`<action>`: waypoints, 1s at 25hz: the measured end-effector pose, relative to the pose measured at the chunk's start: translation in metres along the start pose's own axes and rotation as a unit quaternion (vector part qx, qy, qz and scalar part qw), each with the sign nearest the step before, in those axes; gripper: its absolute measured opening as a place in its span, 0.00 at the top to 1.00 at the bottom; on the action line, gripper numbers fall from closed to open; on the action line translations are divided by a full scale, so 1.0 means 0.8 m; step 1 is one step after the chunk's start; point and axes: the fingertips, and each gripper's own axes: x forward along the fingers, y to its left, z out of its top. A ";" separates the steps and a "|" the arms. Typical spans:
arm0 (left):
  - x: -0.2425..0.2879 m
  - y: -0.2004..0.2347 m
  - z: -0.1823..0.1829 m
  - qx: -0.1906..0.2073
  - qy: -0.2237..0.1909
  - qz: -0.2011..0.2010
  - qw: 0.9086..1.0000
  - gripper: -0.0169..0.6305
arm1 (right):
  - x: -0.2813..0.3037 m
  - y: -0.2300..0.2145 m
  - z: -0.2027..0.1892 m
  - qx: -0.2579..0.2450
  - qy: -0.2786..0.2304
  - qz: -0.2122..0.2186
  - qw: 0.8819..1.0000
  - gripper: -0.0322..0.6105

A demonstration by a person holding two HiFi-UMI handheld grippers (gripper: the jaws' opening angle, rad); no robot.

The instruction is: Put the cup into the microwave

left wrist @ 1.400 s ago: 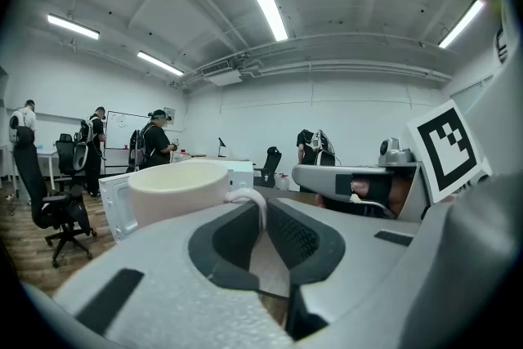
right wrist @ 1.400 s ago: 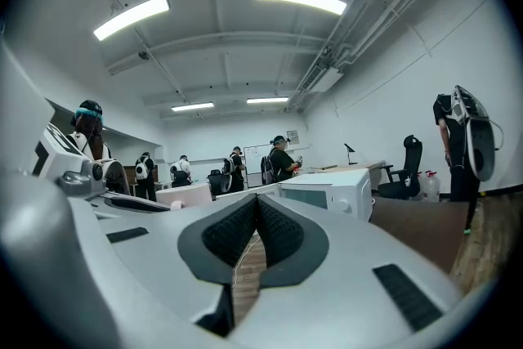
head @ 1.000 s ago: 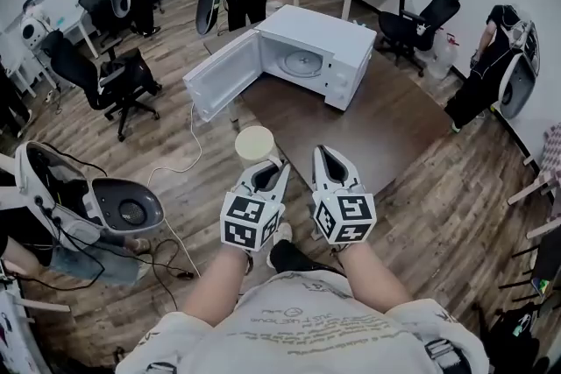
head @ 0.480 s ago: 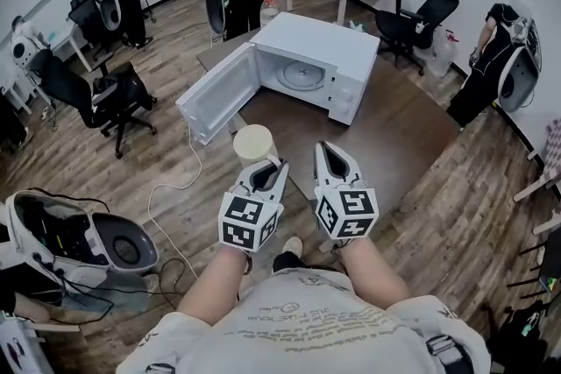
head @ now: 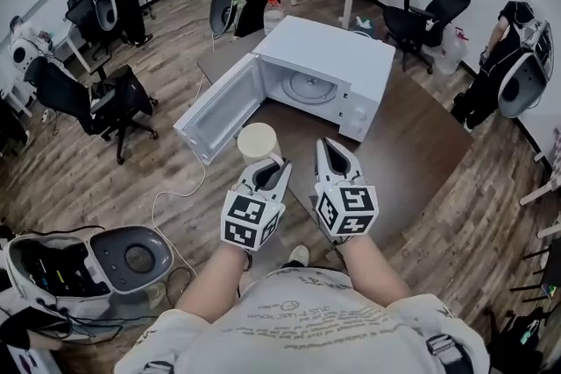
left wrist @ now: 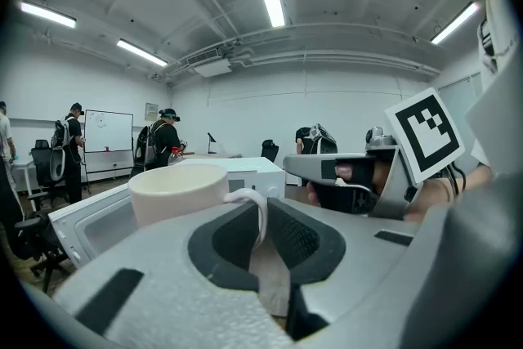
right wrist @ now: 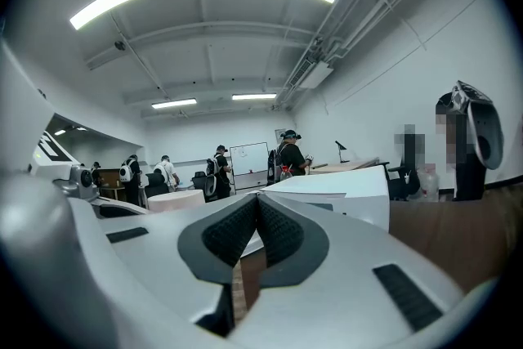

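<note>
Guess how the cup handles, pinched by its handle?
The cup looks like rigid ceramic, so it is probably fragile if knocked on the microwave. The left gripper pinches only the thin handle, so the cup may pivot or tip. Its glazed look suggests it is slippery.

cup (left wrist: 176, 192) base hidden behind left hand-held gripper (left wrist: 263, 215)

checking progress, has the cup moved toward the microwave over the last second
Yes. The cup, held by its handle in the left claw, now sits nearer the open microwave than before.
</note>
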 end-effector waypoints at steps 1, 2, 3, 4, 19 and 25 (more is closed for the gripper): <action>0.009 0.005 0.000 0.000 0.002 -0.003 1.000 0.91 | 0.008 -0.004 0.000 0.000 0.002 -0.001 1.000 0.93; 0.019 0.010 0.000 0.000 0.003 -0.006 1.000 0.91 | 0.017 -0.008 0.000 0.000 0.004 -0.002 1.000 0.93; 0.028 0.016 0.000 -0.001 0.003 -0.008 1.000 0.91 | 0.026 -0.012 0.000 0.000 0.005 -0.003 1.000 0.93; 0.038 0.022 0.000 -0.002 0.004 -0.010 1.000 0.91 | 0.036 -0.015 0.000 0.000 0.006 -0.003 1.000 0.93; 0.143 0.093 -0.010 -0.005 0.024 -0.029 0.999 0.91 | 0.127 -0.049 -0.005 -0.006 0.020 -0.003 1.000 0.93; 0.183 0.102 -0.029 -0.001 0.026 -0.066 0.997 0.91 | 0.137 -0.071 -0.014 -0.007 0.025 -0.031 0.999 0.93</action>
